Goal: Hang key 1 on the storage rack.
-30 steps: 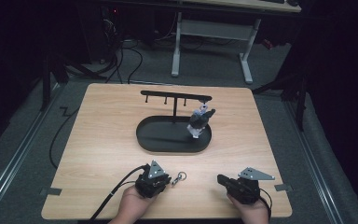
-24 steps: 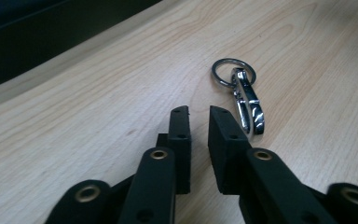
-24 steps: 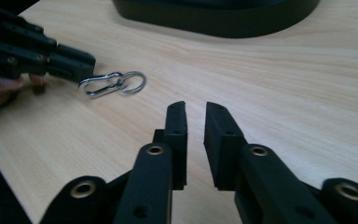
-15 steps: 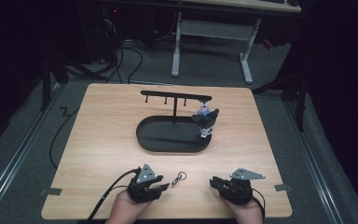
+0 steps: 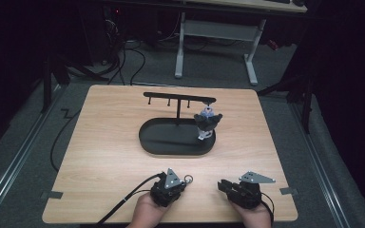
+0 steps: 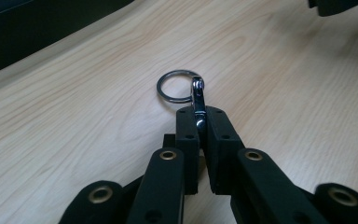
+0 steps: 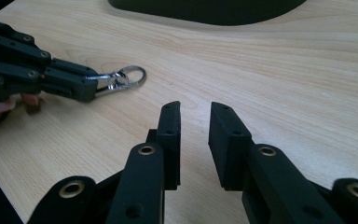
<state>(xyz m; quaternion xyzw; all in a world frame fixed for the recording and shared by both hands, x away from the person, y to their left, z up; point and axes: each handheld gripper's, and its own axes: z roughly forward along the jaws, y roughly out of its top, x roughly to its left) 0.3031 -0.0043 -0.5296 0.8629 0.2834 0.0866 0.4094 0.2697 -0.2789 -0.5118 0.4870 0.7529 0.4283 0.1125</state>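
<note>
Left gripper (image 6: 198, 116) has just clamped down: its jaws have been closing and now pinch the metal clasp (image 6: 197, 100) of the keyring (image 6: 178, 86), the ring itself poking out past the tips and lying on the wood. A second ago that keyring lay loose on the counter just right of this gripper; half a second ago the jaws stood wider around it. From above, the left gripper (image 5: 178, 183) sits near the counter's near edge, a little left of the middle, held low and pointing toward the far right, the person's left hand (image 5: 147, 211) wrapped under it at the edge, cable trailing off to the near left.

Over to the right gripper (image 7: 195, 119): jaws parted with bare wood between them, nothing held, a shade wider than a second back. It rests near the near edge toward the right corner (image 5: 224, 185), tips aimed left at the keyring, right hand (image 5: 256, 216) behind it, barely shifted.

Farther out, mid-counter, the black oval tray (image 5: 161, 142) with its hook stand (image 5: 178, 99), and a small figure (image 5: 206, 123) hanging at the stand's right end, unchanged.
</note>
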